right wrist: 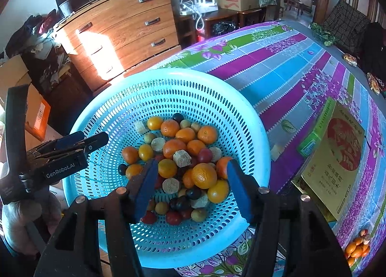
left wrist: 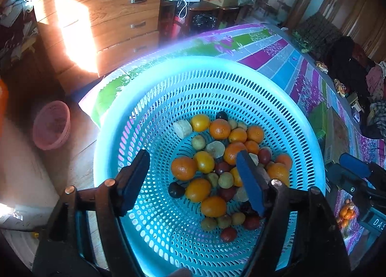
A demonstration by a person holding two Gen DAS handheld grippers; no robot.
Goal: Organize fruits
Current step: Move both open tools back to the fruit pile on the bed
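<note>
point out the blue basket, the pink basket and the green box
blue basket (right wrist: 168,88), right wrist view, far inner wall
pink basket (left wrist: 51,125), left wrist view, its inside
green box (right wrist: 311,143), right wrist view, its green side

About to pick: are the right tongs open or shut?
Open: right tongs stand spread above the fruit in the blue basket, nothing between the pads.

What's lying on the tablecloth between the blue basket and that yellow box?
In the right wrist view, a small pale chunk lies on the tablecloth between the blue basket and the yellow box; otherwise that stretch is bare.
</note>
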